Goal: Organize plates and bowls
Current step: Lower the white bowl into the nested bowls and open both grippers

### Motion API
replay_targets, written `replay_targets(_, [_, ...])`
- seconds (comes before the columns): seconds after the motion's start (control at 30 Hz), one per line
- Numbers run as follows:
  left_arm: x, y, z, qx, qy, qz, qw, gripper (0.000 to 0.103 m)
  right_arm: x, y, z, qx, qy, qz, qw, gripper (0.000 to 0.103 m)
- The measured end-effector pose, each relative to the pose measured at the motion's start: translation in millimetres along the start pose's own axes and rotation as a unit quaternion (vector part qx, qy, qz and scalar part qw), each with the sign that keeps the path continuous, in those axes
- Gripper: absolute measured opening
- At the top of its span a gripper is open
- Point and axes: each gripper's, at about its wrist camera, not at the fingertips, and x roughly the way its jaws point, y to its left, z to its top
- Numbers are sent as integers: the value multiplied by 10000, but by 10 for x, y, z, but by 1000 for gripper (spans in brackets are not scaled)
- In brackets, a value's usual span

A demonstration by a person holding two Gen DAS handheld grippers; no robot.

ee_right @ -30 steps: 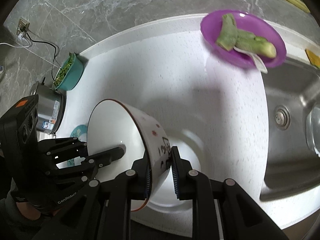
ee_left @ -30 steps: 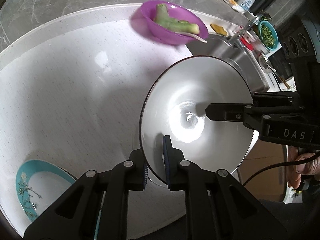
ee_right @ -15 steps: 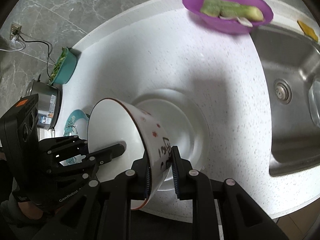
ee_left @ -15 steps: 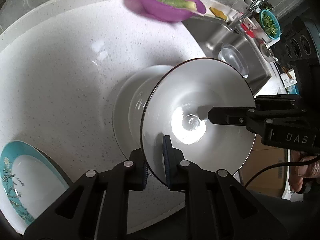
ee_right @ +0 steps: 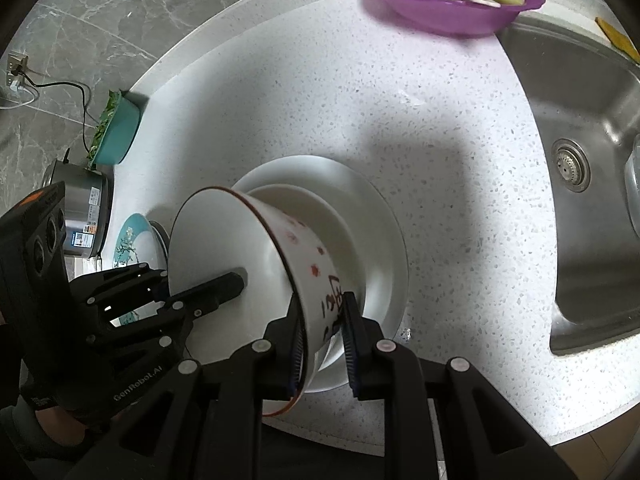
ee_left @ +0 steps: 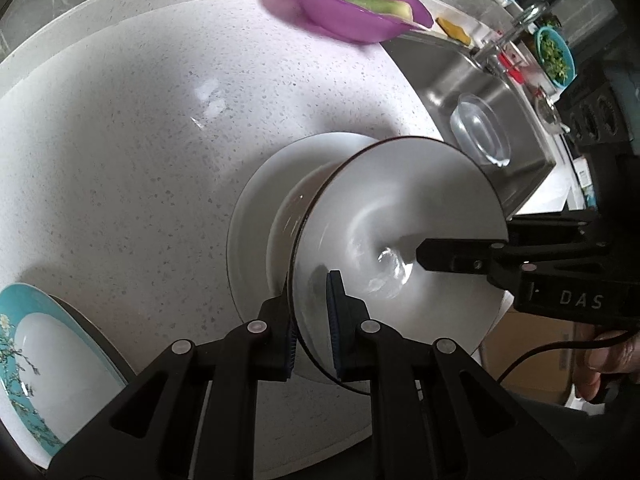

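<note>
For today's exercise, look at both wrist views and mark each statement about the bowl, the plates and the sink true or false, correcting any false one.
1. Both grippers grip one white bowl. True: the left gripper and the right gripper pinch opposite rims.
2. The bowl hangs over the sink. False: it hangs over a white plate.
3. The purple bowl is empty. False: it holds green vegetable pieces.
4. A teal-rimmed plate lies on the counter. True.

1. A bowl is tilting over a plate on the bench.
2. A sink is lying right of the plate.
3. A vegetable bowl is sitting far behind.
</note>
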Motion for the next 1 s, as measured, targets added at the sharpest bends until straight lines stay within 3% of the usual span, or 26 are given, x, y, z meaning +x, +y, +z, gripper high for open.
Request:
replay_targets(0.23, [-61, 81, 43, -220, -217, -235, 9992, 16, 73, -50, 44, 58, 153, 2, 9999, 14])
replay_targets(0.57, [-116, 135, 36, -285, -364, -365, 9983, 18, 92, -27, 106, 66, 166, -191, 9997, 13])
replay_targets(0.7, [-136, 142, 30, -297, -397, -400, 9980, 18, 107, 19, 124, 42, 208, -242, 9995, 18])
replay_targets(0.8, [-153, 142, 32, -291, -444, -442, 9976, 18, 121, 71, 130, 59, 226, -215, 9995, 28])
replay_targets(0.87, [-152, 141, 29, -301, -463, -480, 9973, 19, 118, 118, 147, 68, 231, -169, 9996, 41])
replay_targets(1.0, [-125, 152, 10, -354, -435, -537, 9970, 19, 95, 153, 168, 69, 180, -150, 9997, 50])
